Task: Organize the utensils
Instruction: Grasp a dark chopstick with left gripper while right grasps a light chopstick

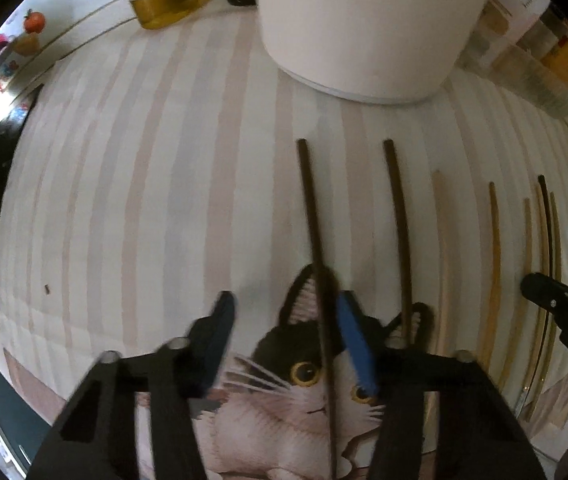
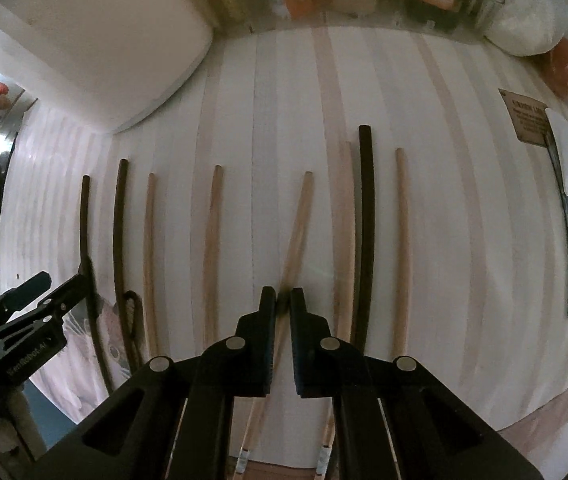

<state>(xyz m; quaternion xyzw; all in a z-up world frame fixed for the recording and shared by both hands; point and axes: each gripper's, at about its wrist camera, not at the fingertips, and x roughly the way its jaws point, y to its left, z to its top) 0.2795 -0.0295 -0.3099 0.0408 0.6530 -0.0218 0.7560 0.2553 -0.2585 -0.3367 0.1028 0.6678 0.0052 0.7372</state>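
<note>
Eight chopsticks lie in a row on the striped board point(image 2: 463, 208), all pointing to 12 o'clock. Right gripper point(image 2: 282, 304) is pinching the tilted light stick point(image 2: 297, 228); I'd swing it parallel before letting go. Left gripper point(image 1: 284, 312), fingers spread, straddles a dark stick point(image 1: 313, 216).

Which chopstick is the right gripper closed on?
The right gripper is closed on the slanted light wooden chopstick, the only light one lying crooked, between straight light neighbours.
</note>
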